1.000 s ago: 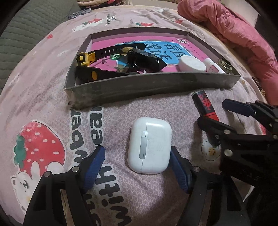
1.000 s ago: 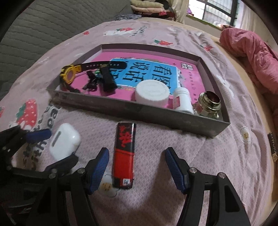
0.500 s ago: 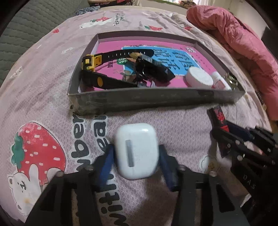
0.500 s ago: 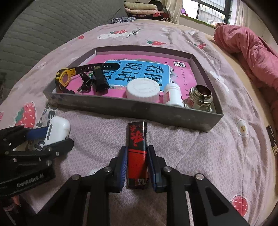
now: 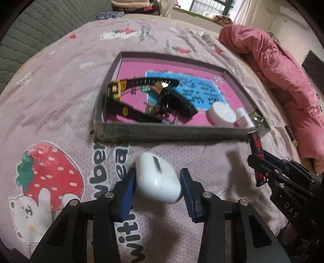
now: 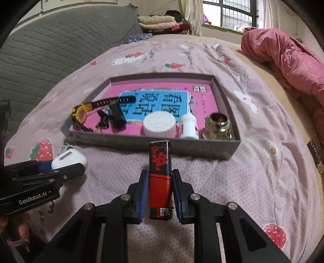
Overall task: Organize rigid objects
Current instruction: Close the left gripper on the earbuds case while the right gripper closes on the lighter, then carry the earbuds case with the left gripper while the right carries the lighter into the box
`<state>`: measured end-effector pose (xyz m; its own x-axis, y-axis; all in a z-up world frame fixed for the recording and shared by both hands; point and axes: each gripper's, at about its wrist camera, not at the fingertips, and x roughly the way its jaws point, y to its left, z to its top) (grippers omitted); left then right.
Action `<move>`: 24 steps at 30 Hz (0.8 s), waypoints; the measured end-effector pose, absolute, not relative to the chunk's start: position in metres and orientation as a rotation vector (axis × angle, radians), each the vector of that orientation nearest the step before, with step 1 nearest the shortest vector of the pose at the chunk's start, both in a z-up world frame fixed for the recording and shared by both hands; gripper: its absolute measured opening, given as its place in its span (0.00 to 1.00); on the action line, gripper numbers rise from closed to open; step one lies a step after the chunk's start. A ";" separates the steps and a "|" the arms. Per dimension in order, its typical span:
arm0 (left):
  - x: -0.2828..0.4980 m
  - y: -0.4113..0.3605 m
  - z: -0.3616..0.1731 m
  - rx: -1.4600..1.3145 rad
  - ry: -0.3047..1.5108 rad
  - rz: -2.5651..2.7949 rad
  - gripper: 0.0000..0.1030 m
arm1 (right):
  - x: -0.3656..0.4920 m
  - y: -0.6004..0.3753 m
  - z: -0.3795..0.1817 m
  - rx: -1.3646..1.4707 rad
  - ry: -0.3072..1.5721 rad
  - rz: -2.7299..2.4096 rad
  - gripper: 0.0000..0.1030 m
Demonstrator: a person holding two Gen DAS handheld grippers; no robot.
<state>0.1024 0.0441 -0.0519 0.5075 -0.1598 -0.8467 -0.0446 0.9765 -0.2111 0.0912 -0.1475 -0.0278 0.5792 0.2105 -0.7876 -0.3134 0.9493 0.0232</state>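
The bed (image 6: 263,182), under a pale purple strawberry-print sheet, fills both views. The right wrist view alone takes in the grey quilted headboard (image 6: 50,50) at upper left, a barred window (image 6: 232,12) at the top and folded clothes (image 6: 158,22) beneath it. A pink jacket (image 6: 283,60) is heaped at the right edge in both.

Mid-frame lies a shallow grey tray (image 6: 182,144) on the sheet, holding a pink and blue book (image 6: 162,95), a yellow-faced watch (image 6: 81,112), a white jar (image 6: 159,123), a small white bottle (image 6: 189,126) and a brass fitting (image 6: 217,124).

The left gripper (image 5: 157,185) pinches a white earbud case (image 5: 158,180), blurred and tilted, in front of the tray's near wall. The right gripper (image 6: 159,192) clamps a red and black lighter (image 6: 160,178), pointing at that wall.
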 end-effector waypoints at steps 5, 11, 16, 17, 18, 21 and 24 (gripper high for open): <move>0.103 0.044 -0.033 -0.196 0.993 -0.068 0.23 | 0.092 -0.148 -0.017 -0.113 0.878 0.310 0.22; 0.108 0.051 -0.052 -0.226 1.044 -0.053 0.17 | 0.095 -0.148 -0.019 -0.110 0.883 0.309 0.22; 0.107 0.062 -0.054 -0.265 1.047 -0.048 0.17 | 0.094 -0.147 -0.020 -0.102 0.883 0.321 0.22; 0.105 0.063 -0.052 -0.257 1.042 -0.044 0.17 | 0.094 -0.147 -0.020 -0.101 0.885 0.325 0.22; 0.102 0.063 -0.052 -0.242 1.041 -0.039 0.17 | 0.093 -0.146 -0.020 -0.103 0.882 0.326 0.22; 0.100 0.067 -0.053 -0.267 1.060 -0.046 0.17 | 0.094 -0.146 -0.020 -0.094 0.884 0.330 0.22; 0.097 0.068 -0.051 -0.265 1.073 -0.055 0.17 | 0.092 -0.146 -0.018 -0.090 0.880 0.334 0.22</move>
<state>0.0967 0.0682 -0.0509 0.4794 -0.1726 -0.8604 -0.0835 0.9670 -0.2405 0.0922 -0.1465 -0.0178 0.5890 0.2497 -0.7686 -0.3230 0.9445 0.0593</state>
